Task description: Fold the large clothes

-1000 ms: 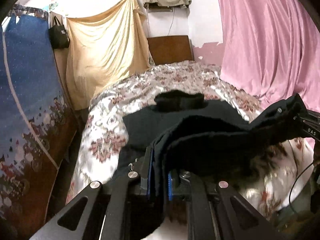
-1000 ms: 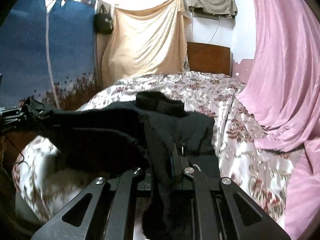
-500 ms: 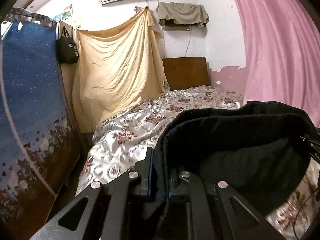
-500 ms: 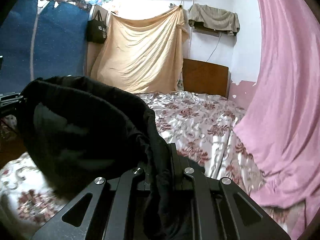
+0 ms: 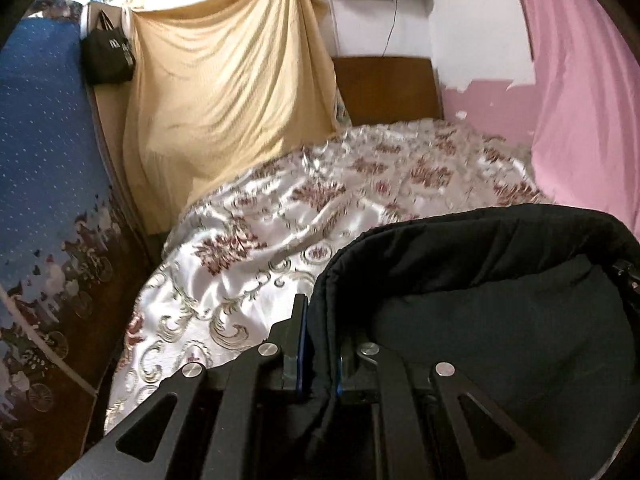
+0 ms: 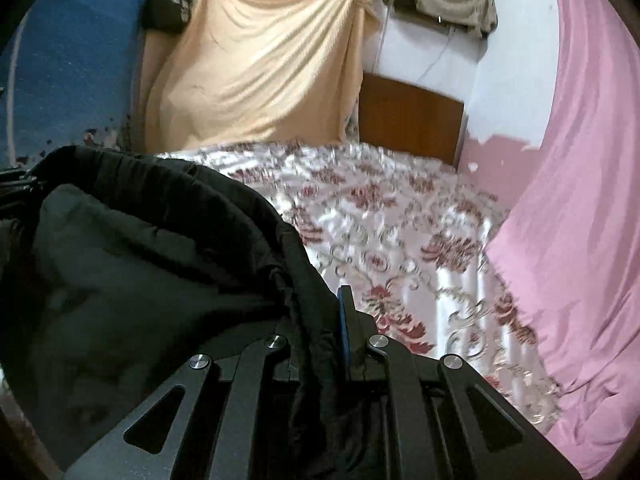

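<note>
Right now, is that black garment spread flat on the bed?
No. The black garment hangs lifted, pinched between both grippers, sagging above the bedspread.

Black garment (image 5: 500,320) runs off the lower frame edge (both views), hiding the near bedspread (image 5: 256,248); far bedspread pattern motion-blurred.

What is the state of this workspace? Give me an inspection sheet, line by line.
Surface: bed with floral satin cover, rumpled.
Job's things: black garment, lifted and stretched between both tools, sagging in the middle.
Clutter: nothing seen on the visible cover.
Grippers: left tool shut on one garment edge; right tool shut on the other.
Cables: thin wire hanging down the white wall.
Surroundings: yellow sheet, black bag, blue patterned cloth, pink curtain, wooden headboard, olive cloth on a shelf.
</note>
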A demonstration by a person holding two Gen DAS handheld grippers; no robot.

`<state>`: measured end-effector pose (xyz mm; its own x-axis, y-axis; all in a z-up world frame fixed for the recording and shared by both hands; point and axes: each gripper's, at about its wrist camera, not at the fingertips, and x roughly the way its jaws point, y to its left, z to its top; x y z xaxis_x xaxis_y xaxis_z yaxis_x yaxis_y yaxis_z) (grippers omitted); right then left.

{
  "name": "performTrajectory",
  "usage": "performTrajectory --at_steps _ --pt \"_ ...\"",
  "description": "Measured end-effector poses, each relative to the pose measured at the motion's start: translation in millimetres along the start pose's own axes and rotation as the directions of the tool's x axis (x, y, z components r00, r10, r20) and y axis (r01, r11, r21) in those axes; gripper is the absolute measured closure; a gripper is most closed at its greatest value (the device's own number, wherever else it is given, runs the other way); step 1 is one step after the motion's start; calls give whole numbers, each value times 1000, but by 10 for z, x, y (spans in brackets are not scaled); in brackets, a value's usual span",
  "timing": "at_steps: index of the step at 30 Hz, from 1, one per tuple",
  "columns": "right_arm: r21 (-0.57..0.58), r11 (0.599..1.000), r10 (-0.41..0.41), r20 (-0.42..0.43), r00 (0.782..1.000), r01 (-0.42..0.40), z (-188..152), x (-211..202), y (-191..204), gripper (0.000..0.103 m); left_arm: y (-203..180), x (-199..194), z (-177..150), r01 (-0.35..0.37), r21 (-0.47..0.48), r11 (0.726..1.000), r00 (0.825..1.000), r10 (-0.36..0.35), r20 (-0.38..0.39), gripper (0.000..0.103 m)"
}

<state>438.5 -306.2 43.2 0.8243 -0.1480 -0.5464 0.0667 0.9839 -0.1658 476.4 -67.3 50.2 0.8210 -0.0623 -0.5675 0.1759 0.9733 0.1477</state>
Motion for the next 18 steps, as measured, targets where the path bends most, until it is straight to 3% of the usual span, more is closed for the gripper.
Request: performTrajectory --at_steps 5,9,11,12,13,14,15,17,18 --pt "5 1000 -11 -58 998 11 -166 300 7 92 -36 409 -109 1 -47 999 995 -5 -97 92" --pt "4 1000 -10 -88 996 10 -259 390 11 87 -7 551 -197 -8 -102 995 986 -9 -164 86" --pt "8 1000 0 -90 996 1 -267 352 3 85 0 506 -209 0 -114 994 985 -19 -172 78" --pt "10 1000 5 -93 996 -4 -273 315 -2 81 7 482 -207 11 -118 993 986 -30 -163 66" --pt "15 1000 10 -91 996 -9 -277 292 -22 77 26 414 -203 30 -127 991 988 -49 -144 41" --pt "23 1000 13 -84 996 -11 -277 279 -68 64 61 311 -191 41 -145 989 993 -56 -106 25" --pt "39 999 8 -63 998 -5 -279 187 -95 43 93 224 -192 46 -160 986 996 -57 -67 6" --pt "64 998 6 -22 1000 -4 -288 33 -131 25 182 -27 -208 110 -200 974 994 -103 48 2" --pt "81 997 15 -3 1000 -15 -290 -71 -156 24 204 -57 -195 138 -214 967 990 -130 53 2"
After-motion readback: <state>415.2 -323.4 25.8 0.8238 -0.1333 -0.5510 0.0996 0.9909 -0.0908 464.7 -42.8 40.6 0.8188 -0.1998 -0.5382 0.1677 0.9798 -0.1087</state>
